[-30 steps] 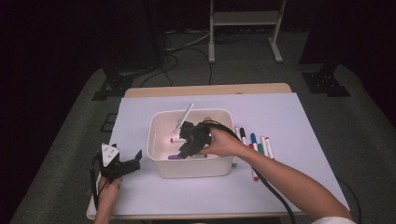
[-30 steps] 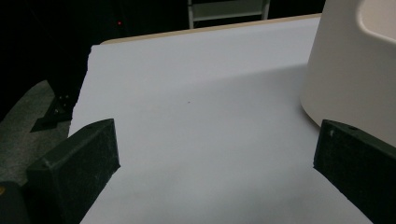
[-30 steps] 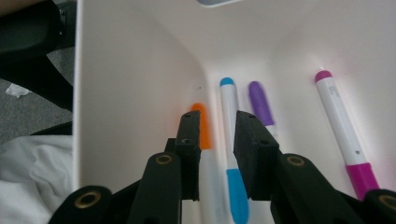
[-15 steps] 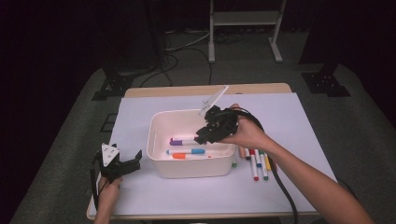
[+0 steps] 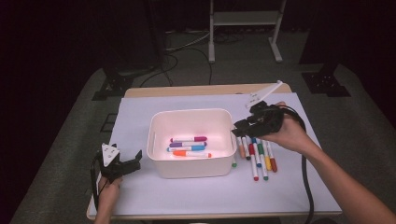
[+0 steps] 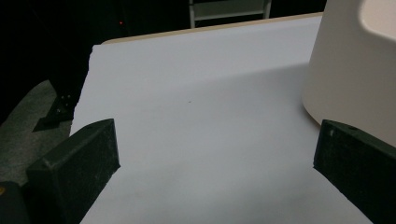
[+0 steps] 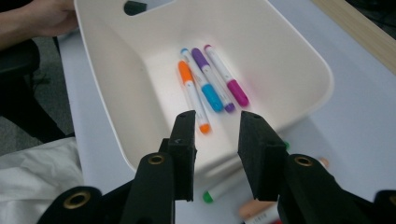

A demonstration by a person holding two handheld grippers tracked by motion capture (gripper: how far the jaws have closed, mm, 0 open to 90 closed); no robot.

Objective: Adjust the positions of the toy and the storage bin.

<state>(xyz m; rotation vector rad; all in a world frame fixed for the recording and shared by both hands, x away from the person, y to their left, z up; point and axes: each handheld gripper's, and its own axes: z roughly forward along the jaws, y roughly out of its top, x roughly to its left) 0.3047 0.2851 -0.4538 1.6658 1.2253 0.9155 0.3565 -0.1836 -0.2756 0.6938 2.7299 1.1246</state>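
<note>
On the white-covered surface point(image 5: 196, 196) the white bin point(image 5: 191, 142) stands in the middle with four markers point(image 5: 189, 145) lying inside it, and more loose markers point(image 5: 256, 156) lie in a row just right of the bin. The right tool point(image 5: 239, 127) hangs over these loose markers beside the bin's right wall, its jaws have just been opening and nothing is between them. The left tool point(image 5: 133, 161) rests near the bin's left side, jaws wide apart and empty.

Your grippers are black: the left gripper point(image 5: 122, 166) carries a grey three-cornered plate, the right gripper point(image 5: 246, 125) brass-ringed screw holes and a black cable.
</note>
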